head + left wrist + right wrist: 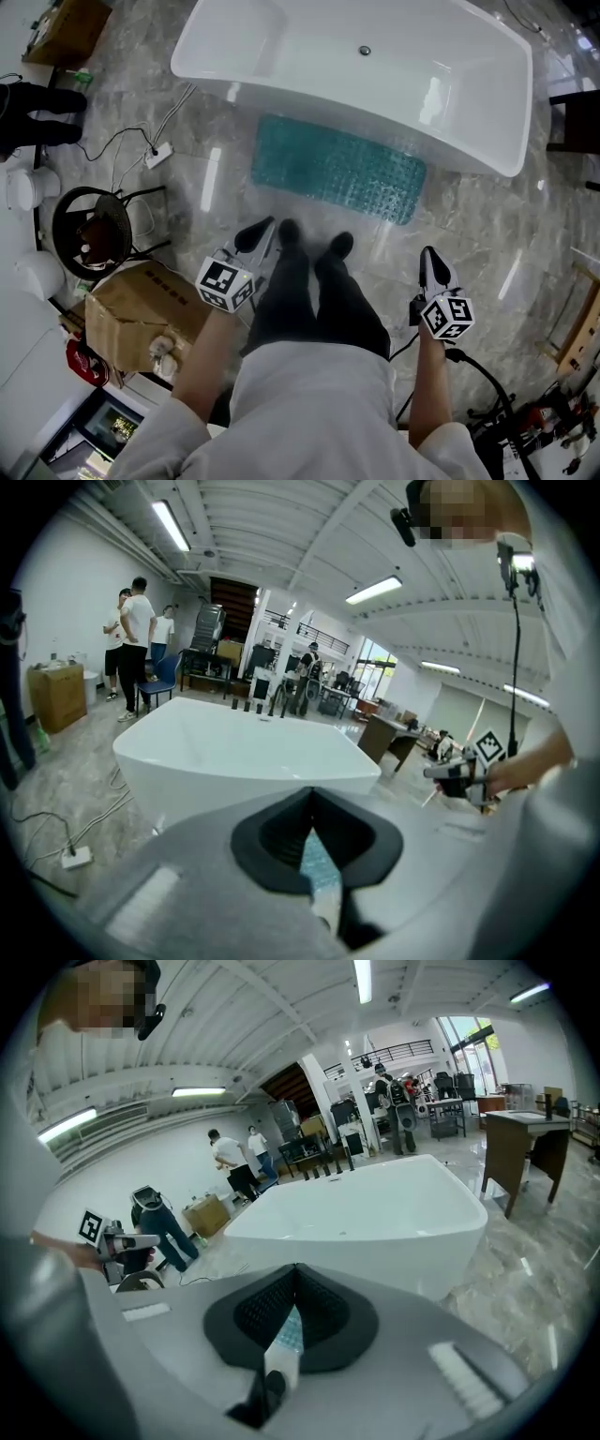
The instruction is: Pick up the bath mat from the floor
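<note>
The teal bath mat lies flat on the marble floor, along the front of the white bathtub. My left gripper hangs above the floor short of the mat's left end, jaws shut with nothing in them. My right gripper is near the mat's right end, also shut and empty. In the left gripper view only a sliver of the mat shows below the closed jaws. The right gripper view shows a similar sliver of the mat.
The person's legs and black shoes stand between the grippers, just short of the mat. A cardboard box and a round black fan sit at the left. A power strip with cables lies by the tub. People stand far off.
</note>
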Available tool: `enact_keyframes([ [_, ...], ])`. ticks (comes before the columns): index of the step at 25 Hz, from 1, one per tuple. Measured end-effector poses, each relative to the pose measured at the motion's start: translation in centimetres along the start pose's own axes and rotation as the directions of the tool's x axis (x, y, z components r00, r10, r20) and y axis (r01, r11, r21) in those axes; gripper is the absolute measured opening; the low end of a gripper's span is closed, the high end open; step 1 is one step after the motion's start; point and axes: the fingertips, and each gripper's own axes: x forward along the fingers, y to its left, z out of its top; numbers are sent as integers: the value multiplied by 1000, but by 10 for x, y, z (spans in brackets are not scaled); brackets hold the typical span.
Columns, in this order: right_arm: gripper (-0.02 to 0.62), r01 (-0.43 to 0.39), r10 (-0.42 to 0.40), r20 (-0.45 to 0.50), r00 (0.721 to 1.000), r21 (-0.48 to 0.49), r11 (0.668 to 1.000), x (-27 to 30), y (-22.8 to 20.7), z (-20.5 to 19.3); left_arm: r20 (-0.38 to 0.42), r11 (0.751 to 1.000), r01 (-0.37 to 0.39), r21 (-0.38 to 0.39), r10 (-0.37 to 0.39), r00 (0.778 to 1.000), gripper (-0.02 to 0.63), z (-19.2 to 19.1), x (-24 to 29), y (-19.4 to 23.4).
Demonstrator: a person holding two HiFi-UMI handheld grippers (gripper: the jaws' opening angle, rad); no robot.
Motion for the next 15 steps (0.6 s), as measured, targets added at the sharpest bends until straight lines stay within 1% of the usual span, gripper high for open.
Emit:
enact_keyframes([
  [4,6,35,-35,-20,999,40,999,25,-4,-19,-32,1000,-3,-4,3,999,2,-11,15,25],
  [7,5,57,-55,-35,998,55,997,47,-10,-33,-39,1000,-2,-6,2,999,2,-20,34,42],
  [15,6,135,-133,-23,991,124,983,117,-39,-72,-56,999,-9,-33,7,998,2,-68,83,94],
])
